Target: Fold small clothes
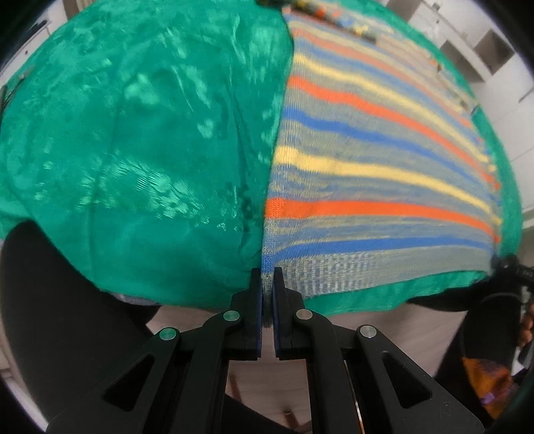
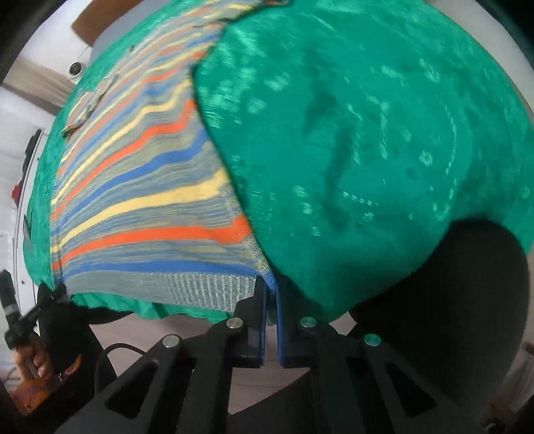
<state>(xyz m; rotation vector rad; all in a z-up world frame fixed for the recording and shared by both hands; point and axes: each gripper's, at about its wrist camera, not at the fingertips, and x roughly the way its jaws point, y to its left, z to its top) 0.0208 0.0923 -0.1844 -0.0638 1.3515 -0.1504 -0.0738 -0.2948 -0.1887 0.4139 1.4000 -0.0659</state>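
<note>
A knitted garment (image 1: 367,160) with orange, yellow and blue stripes lies flat on a table draped in green cloth (image 1: 133,150). My left gripper (image 1: 267,272) is shut on the near left corner of its ribbed hem, the knit pinched between the blue pads. In the right wrist view the same striped garment (image 2: 140,187) stretches away to the left, and my right gripper (image 2: 268,282) is shut on the hem's near right corner, at the green cloth's (image 2: 367,150) front edge. The left gripper (image 2: 50,293) shows at the hem's far end, a hand below it.
Pale wooden floor (image 1: 383,320) shows below the table's front edge. White cupboards (image 1: 484,50) stand beyond the table's far right. Small coloured items (image 1: 350,23) lie at the far end of the garment. A dark rounded shape (image 2: 467,300) fills the lower right.
</note>
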